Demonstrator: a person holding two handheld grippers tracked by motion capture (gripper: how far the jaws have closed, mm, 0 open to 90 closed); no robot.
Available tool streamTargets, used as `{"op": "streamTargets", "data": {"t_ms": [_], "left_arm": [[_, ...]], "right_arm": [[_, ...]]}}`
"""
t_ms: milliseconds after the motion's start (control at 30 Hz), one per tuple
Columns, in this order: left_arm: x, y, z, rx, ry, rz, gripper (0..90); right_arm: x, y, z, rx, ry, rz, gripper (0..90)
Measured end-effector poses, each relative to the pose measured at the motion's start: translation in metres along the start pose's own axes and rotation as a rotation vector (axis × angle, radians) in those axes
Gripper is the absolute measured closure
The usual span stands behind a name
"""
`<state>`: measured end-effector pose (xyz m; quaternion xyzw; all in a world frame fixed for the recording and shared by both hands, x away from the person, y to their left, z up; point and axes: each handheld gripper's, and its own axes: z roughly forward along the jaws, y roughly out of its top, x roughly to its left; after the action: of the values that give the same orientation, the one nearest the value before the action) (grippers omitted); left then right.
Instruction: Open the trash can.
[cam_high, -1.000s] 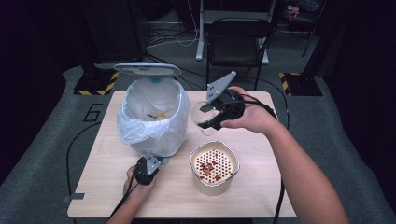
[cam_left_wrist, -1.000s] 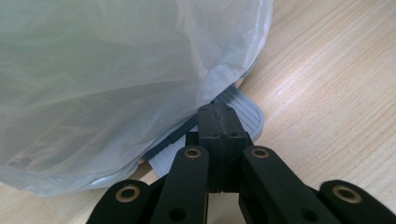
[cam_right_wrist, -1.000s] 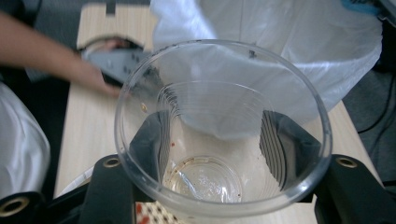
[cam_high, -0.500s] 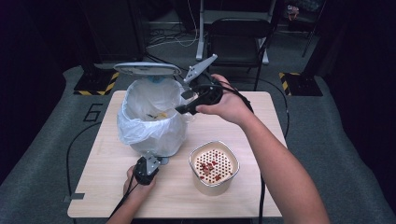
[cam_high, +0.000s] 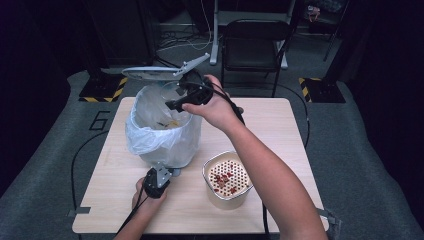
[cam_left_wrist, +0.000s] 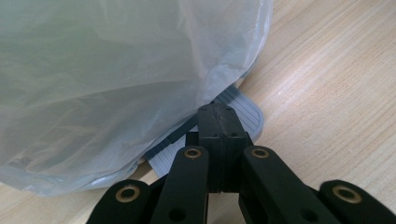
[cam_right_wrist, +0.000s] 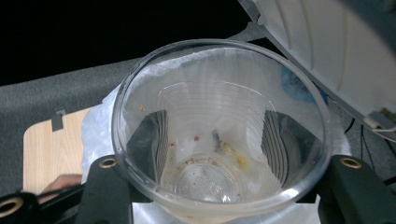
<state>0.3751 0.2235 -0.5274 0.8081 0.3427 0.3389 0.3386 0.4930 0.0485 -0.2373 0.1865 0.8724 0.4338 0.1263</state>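
A white bin lined with a clear plastic bag stands at the table's back left, its lid raised. My left gripper is shut, and its closed tip rests on the bin's grey ribbed pedal. My right gripper is shut on a clear plastic cup and holds it over the bin's mouth, just under the lid. The cup is tipped and carries a few food specks and a yellowish smear near its bottom. Some scraps lie inside the bag.
A cream pot with a perforated insert holding red bits stands on the wooden table right of the bin. A black chair stands behind the table. Cables trail off the table's front edge.
My right gripper has carried the cup leftward from above the table's middle to over the bin's mouth. The left hand has stayed at the pedal, and the lid stays up.
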Motion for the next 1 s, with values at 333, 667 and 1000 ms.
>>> {"op": "streamTargets", "data": {"t_ms": [333, 667, 1000], "left_arm": [[-0.002, -0.001, 0.002, -0.021, 0.028, -0.002, 90.0], [-0.001, 0.000, 0.000, 0.002, 0.003, 0.003, 90.0], [-0.001, 0.000, 0.000, 0.001, 0.003, 0.001, 90.0]], "right_arm": [[0.009, -0.003, 0.032, -0.011, -0.058, 0.088, 34.5], [0.016, -0.016, 0.050, -0.049, -0.151, 0.188, 12.7], [0.013, -0.041, 0.014, -0.057, -0.121, 0.181, 14.8]]}}
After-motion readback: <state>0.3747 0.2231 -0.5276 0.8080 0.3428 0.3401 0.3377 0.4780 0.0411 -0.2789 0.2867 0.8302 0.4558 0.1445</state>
